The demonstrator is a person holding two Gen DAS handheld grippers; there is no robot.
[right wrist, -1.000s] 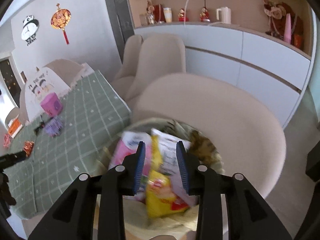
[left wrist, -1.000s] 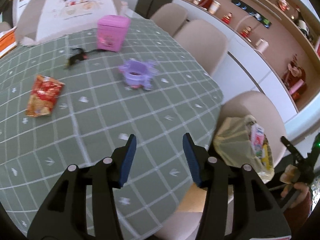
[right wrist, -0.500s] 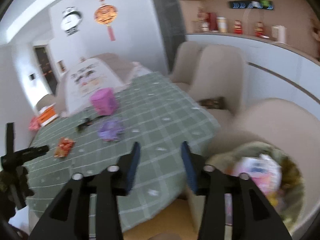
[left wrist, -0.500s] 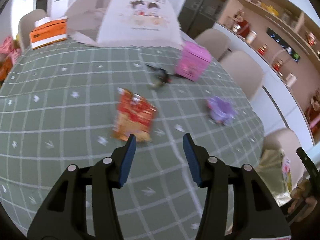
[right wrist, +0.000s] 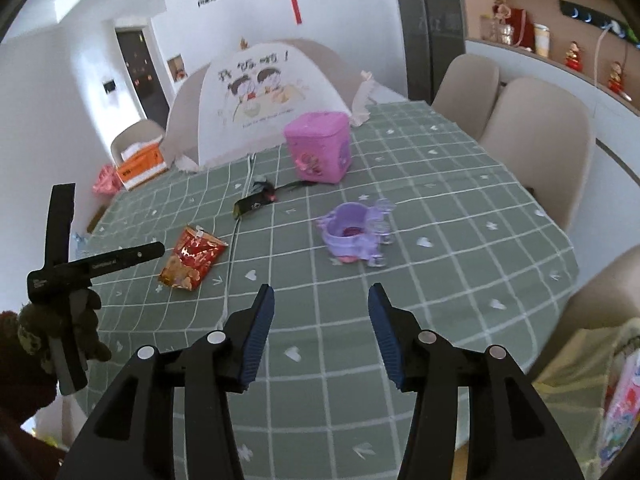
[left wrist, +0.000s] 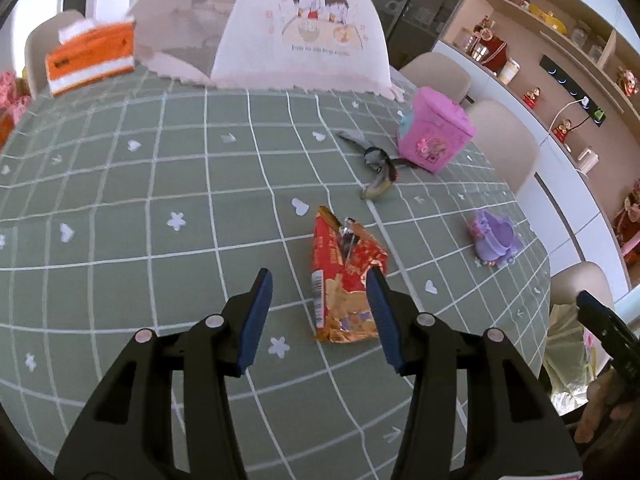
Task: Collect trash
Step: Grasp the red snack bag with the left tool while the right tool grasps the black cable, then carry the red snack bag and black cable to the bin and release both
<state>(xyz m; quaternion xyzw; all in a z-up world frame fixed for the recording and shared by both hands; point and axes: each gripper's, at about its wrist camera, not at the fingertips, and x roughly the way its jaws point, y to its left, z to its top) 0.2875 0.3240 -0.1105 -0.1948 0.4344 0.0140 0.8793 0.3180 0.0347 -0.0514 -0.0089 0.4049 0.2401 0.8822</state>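
Note:
A crumpled red and gold snack wrapper (left wrist: 344,280) lies flat on the green checked tablecloth (left wrist: 160,208). My left gripper (left wrist: 320,312) is open and empty, just above the wrapper's near end, which lies between the fingers. The wrapper also shows in the right wrist view (right wrist: 192,258). A dark wrapper scrap (left wrist: 380,172) lies beside the pink box (left wrist: 434,140). My right gripper (right wrist: 320,328) is open and empty over the table's near edge. A yellowish trash bag (right wrist: 600,380) with wrappers sits on the chair at the lower right.
A purple toy cup (right wrist: 352,234) lies on the table's right part. A white mesh food cover (left wrist: 280,28) and an orange tissue box (left wrist: 90,56) stand at the far side. Beige chairs (right wrist: 536,140) line the right edge.
My left gripper swung left from the table's right edge to above the red wrapper. My right gripper let go of the wrappers over the trash bag, opened, and turned toward the table.

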